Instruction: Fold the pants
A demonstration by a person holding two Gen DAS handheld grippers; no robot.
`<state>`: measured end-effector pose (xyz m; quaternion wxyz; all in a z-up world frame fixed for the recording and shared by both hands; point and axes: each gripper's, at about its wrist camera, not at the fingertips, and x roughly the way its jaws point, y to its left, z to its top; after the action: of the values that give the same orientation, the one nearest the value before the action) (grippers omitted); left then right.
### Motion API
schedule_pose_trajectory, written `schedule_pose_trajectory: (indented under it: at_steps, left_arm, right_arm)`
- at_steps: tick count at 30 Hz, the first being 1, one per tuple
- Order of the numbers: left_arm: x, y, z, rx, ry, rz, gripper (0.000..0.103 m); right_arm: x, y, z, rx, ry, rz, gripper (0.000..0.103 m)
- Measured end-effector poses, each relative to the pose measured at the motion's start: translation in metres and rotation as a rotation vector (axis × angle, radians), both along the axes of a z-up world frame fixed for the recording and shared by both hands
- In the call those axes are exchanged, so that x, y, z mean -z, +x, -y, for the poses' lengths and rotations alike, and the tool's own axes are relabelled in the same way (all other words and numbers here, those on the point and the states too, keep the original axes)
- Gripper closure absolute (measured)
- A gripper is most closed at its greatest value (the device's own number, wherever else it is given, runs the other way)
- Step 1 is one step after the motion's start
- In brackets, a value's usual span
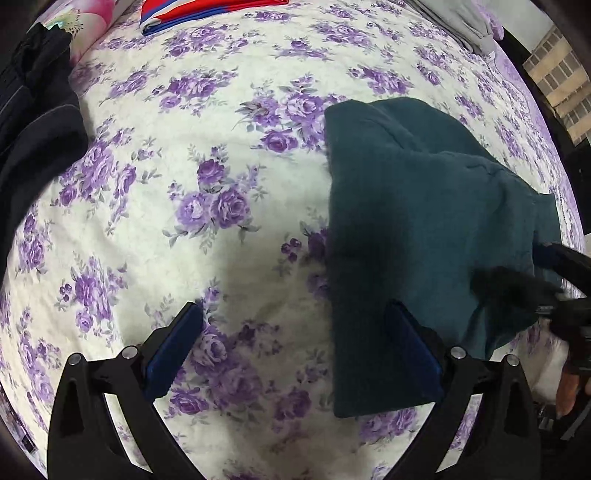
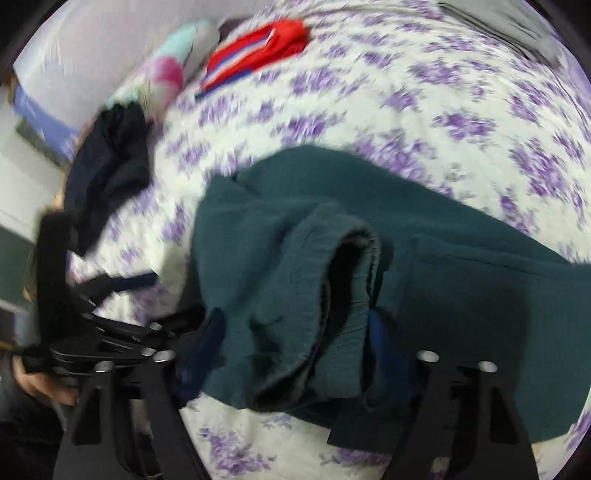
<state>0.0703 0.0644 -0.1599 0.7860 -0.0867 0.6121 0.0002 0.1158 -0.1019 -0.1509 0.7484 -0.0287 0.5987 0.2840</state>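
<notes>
The dark teal pants lie folded on the floral bedsheet. My left gripper is open and empty, just above the sheet at the pants' left edge; its right pad overlaps the fabric. In the right wrist view the pants are bunched between my right gripper's wide-spread pads, with the rolled waistband between them. The pads stand apart, so it looks open around the cloth. The right gripper also shows in the left wrist view at the pants' right edge.
A dark navy garment lies at the left of the bed. A red, white and blue folded garment lies at the far side, a grey one at the far right. A colourful pillow lies at the far left.
</notes>
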Motion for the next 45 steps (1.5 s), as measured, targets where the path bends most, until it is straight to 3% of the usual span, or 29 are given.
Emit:
schedule_pose_trajectory:
  at_steps: [2,6,21,28,35,42,45]
  left_arm:
    - [0.0,0.0,-0.001,-0.006,-0.003,0.001,0.005]
    - [-0.001,-0.002,-0.002,-0.014,-0.005,0.005,0.005]
    - [-0.028,-0.005,0.025,0.047,0.022,0.069,0.005]
    - [-0.041,-0.006,0.03,0.071,-0.016,0.107,0.005]
    - [-0.031,-0.002,0.03,0.063,-0.023,0.075,0.005]
    - [-0.027,-0.003,0.044,0.127,0.002,0.062,0.005]
    - [-0.025,-0.005,0.045,0.133,0.007,0.058,0.005]
  right_arm:
    - [0.006,-0.002,0.0,-0.001,-0.008,0.005,0.055]
    - [0.002,0.002,0.009,0.02,0.032,-0.012,0.076]
    - [-0.043,-0.011,0.013,-0.011,0.173,0.046,0.078]
    - [-0.088,-0.011,0.072,0.088,0.234,0.129,0.078]
    - [-0.068,-0.004,0.14,0.249,0.132,0.124,0.078]
    - [-0.045,0.004,0.167,0.326,-0.023,0.15,0.078]
    - [-0.044,0.006,0.175,0.337,-0.045,0.162,0.078]
